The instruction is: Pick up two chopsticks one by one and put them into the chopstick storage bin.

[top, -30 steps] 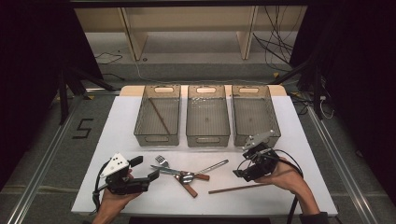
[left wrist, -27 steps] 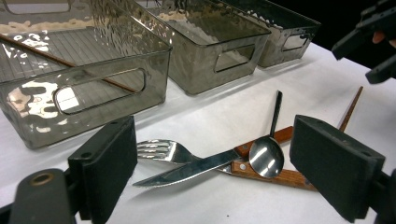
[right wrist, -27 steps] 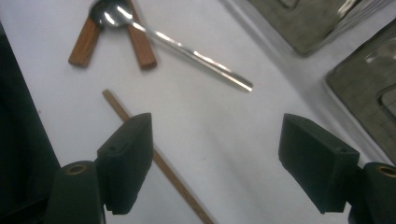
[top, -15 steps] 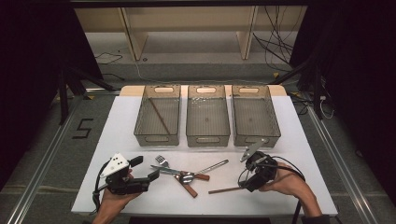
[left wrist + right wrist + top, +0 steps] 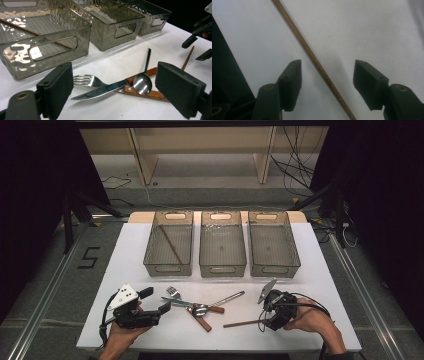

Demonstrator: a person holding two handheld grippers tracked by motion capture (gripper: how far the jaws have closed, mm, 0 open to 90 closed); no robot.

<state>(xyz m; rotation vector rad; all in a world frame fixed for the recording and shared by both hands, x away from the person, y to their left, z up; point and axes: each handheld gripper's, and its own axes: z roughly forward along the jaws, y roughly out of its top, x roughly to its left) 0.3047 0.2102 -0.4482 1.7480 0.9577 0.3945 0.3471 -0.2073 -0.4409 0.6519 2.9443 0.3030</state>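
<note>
Along the far edge of the white worktop [image 5: 150, 330] stand three clear grey plastic bins [image 5: 222, 244]. Near the front edge, toward the right corner, my right gripper [image 5: 325, 82] straddles the thin brown wooden chopstick [image 5: 312, 56], jaws closing in, not yet pinching. My left gripper [image 5: 122, 92] gapes empty.

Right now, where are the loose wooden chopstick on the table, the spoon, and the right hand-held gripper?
Wooden chopstick [image 5: 317, 64]: right gripper view, mid-shaft between the jaws.
Spoon [image 5: 142, 83]: left gripper view, middle of its bowl.
Right hand-held gripper [image 5: 327, 83]: right gripper view, midway between its fingertips.
</note>
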